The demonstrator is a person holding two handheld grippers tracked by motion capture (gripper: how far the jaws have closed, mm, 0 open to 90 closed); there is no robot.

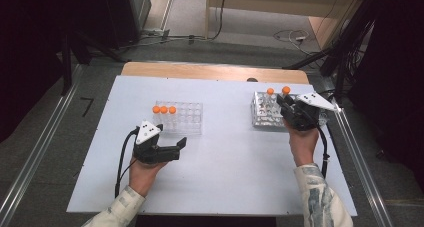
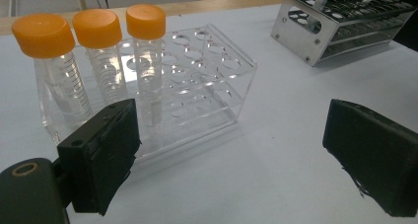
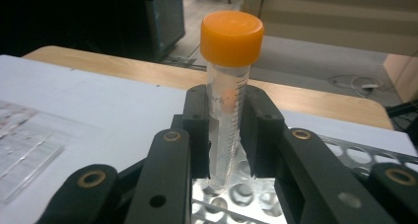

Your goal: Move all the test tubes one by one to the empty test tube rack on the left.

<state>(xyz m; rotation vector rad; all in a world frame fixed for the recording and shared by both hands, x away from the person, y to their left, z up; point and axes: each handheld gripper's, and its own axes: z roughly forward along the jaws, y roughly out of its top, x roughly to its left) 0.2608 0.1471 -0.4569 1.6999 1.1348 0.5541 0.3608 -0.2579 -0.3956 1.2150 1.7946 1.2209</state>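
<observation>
My right gripper (image 3: pixel 227 100) is shut on a clear tube with an orange cap (image 3: pixel 230 36), held upright with its tip just above the holes of a metal rack (image 3: pixel 345 155). In the high view this gripper (image 1: pixel 284 104) sits over the metal rack (image 1: pixel 262 118) at the right, where two orange caps (image 1: pixel 286 89) show. A clear plastic rack (image 1: pixel 189 119) holds three orange-capped tubes (image 1: pixel 164 109) in its left row. My left gripper (image 1: pixel 179 148) rests just in front of it, open, with nothing between its pads (image 2: pixel 111 150).
The white board (image 1: pixel 225 172) ends near the person's forearms at the front and at a wooden table strip (image 1: pixel 215 71) behind. A metal rail (image 1: pixel 357 152) runs along the right side. Cables lie on the floor beyond.
</observation>
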